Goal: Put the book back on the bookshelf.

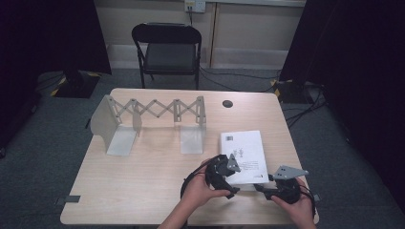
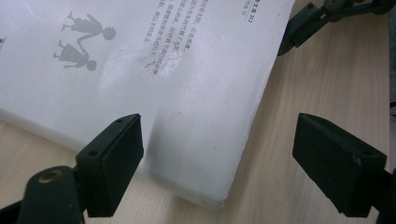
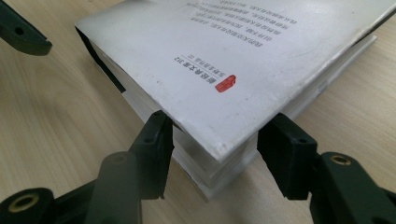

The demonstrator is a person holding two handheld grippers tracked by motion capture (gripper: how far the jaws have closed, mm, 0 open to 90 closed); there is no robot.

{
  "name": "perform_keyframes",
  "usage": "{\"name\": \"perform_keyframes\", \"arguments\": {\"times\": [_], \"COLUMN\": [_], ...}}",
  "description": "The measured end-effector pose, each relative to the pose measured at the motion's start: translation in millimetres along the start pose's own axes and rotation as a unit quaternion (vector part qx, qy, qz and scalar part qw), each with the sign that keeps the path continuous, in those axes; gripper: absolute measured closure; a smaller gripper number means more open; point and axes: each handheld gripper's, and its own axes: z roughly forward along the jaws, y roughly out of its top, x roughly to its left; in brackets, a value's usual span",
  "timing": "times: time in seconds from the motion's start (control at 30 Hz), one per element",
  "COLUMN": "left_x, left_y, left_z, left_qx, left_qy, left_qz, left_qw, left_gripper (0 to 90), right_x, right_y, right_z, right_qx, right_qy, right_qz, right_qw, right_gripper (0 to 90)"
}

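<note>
Book corner gripped on the bench
Right hand-held gripper clamps the white book's near corner — left hand-held gripper hangs released over its cover.

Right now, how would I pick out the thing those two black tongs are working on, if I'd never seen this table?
Start at the pale wooden table and go to its near right part, in front of the person's hands. There lies a thick white book, flat, with small dark print and two little grey figures on its cover. The only other thing on the table is a grey metal folding rack, at the far left.
</note>
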Motion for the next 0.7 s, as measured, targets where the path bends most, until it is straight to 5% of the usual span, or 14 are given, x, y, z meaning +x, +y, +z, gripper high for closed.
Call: {"name": "perform_keyframes", "arguments": {"times": [0.7], "left_x": [-0.5], "left_y": [9.9], "left_z": [16.3], "left_qx": [0.006], "left_qy": [0.005], "left_qz": [0.02], "left_qw": [0.9998], "left_gripper": [15.7], "right_x": [-1.1], "right_y": [0.6], "right_z": [-0.3], "right_qx": [-0.001], "right_qy": [0.004], "right_qz": [0.003], "right_qw": [1.0], "right_gripper": [46.5]}}
